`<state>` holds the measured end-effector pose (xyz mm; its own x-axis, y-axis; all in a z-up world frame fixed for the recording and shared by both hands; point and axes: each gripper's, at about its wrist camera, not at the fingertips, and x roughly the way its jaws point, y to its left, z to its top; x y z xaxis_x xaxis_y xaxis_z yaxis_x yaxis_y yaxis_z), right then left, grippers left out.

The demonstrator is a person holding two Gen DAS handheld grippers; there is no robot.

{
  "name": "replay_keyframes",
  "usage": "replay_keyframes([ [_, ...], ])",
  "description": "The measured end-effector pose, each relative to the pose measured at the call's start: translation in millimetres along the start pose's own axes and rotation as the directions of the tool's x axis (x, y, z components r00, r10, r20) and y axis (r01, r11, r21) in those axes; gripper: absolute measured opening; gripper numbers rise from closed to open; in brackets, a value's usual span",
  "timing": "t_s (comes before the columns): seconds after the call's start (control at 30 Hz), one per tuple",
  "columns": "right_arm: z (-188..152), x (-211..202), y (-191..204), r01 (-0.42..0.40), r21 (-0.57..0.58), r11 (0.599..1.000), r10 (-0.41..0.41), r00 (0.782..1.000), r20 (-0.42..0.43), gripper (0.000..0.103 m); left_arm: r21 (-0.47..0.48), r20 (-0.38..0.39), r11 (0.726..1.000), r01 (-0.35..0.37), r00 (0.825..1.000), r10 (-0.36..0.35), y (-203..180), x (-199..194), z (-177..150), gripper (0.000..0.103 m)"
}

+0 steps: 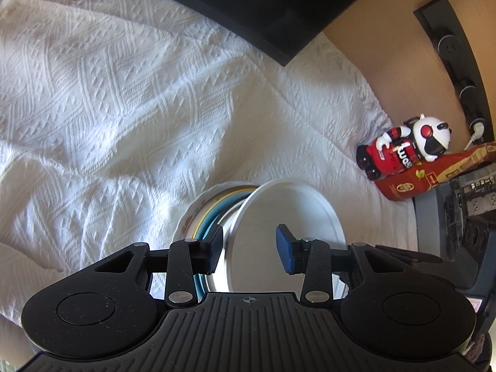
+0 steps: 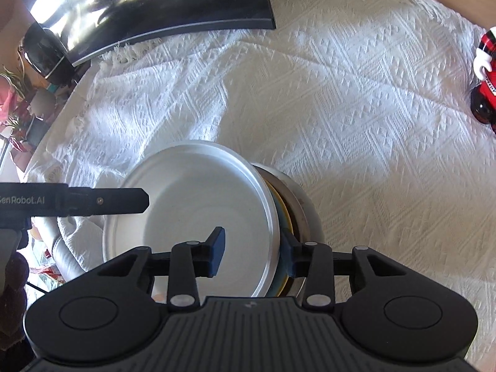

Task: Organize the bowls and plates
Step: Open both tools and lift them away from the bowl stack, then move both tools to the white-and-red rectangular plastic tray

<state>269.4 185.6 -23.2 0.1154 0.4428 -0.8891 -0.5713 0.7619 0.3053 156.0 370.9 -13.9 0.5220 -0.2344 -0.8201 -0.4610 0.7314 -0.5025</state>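
Both grippers straddle a stack of dishes on the white cloth (image 1: pixel 124 93). The left gripper (image 1: pixel 249 248) is wide open, its fingers either side of the near rim of the white plate (image 1: pixel 288 210), gripping nothing. The right gripper (image 2: pixel 252 252) also stands open around that plate's (image 2: pixel 192 210) rim, with the stack (image 2: pixel 294 198) of coloured plates and a bowl behind. The step looks like seating the plate on the stack; next it probably needs squaring up.

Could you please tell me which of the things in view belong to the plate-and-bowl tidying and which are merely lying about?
Part of the job:
- white plate
- stack of plates and bowls
- left gripper
- right gripper

Just lying about:
- toy figure
- red box
- white cloth
- monitor
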Motion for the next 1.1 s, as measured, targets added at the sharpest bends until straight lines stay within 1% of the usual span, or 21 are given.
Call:
replay_keyframes([
  [0.13,1.3,-6.5,3.6,0.004,-0.023,1.0,-0.003,1.0,0.023,0.038,-0.007,0.012,1.0,0.014,1.0,-0.014,-0.8,-4.9,2.2,0.042],
  [0.27,3.8,-9.2,5.1,-0.003,-0.033,0.999,0.004,0.999,0.043,0.038,-0.005,0.029,1.0,-0.019,0.999,0.019,-1.7,-6.0,3.4,0.04],
  [0.37,3.9,-16.6,6.1,0.027,-0.051,0.998,-0.022,0.996,0.089,0.038,0.022,0.097,0.996,-0.086,0.992,0.084,-8.7,-15.5,3.7,0.039],
  [0.4,3.9,-20.5,5.2,0.035,-0.056,0.998,-0.029,0.994,0.106,0.038,0.035,0.128,0.993,-0.113,0.986,0.108,-13.2,-20.0,3.7,0.039],
  [0.47,3.0,-29.6,-0.3,0.045,-0.056,0.997,-0.037,0.99,0.14,0.038,0.049,0.181,0.989,-0.141,0.975,0.131,-22.8,-28.8,4.4,0.039],
  [0.53,0.0,-41.0,-10.7,0.063,-0.046,0.997,-0.053,0.982,0.181,0.038,0.067,0.223,0.988,-0.138,0.967,0.12,-36.1,-35.8,4.9,0.039],
  [0.6,-5.1,-53.4,-25.4,0.095,-0.027,0.995,-0.087,0.97,0.228,0.038,0.098,0.234,0.989,-0.112,0.968,0.087,-53.0,-36.3,4.9,0.039],
  [0.67,-11.8,-64.4,-44.5,0.131,0.002,0.991,-0.127,0.955,0.268,0.038,0.142,0.218,0.987,-0.08,0.975,0.048,-73.9,-28.9,2.6,0.039],
  [0.73,-22.1,-75.2,-67.9,0.17,0.044,0.984,-0.175,0.936,0.304,0.039,0.188,0.187,0.98,-0.061,0.982,0.026,-96.1,-14.5,-1.2,0.039],
  [0.83,-42.5,-88.4,-106.7,0.226,0.119,0.967,-0.254,0.904,0.343,0.04,0.259,0.125,0.965,-0.033,0.992,0.0,-131.9,17.9,-13.0,0.039],
  [0.9,-59.9,-96.3,-135.9,0.258,0.178,0.95,-0.307,0.884,0.354,0.041,0.306,0.066,0.952,0.001,0.998,-0.022,-156.3,42.9,-23.3,0.039],
  [1.0,-88.4,-105.7,-176.1,0.309,0.258,0.916,-0.386,0.856,0.345,0.041,0.369,-0.025,0.927,0.064,0.998,-0.059,-192.3,82.2,-46.0,0.039],
  [1.1,-119.0,-117.3,-218.0,0.345,0.348,0.872,-0.456,0.831,0.318,0.041,0.421,-0.11,0.898,0.129,0.99,-0.091,-227.3,119.0,-69.4,0.038],
])
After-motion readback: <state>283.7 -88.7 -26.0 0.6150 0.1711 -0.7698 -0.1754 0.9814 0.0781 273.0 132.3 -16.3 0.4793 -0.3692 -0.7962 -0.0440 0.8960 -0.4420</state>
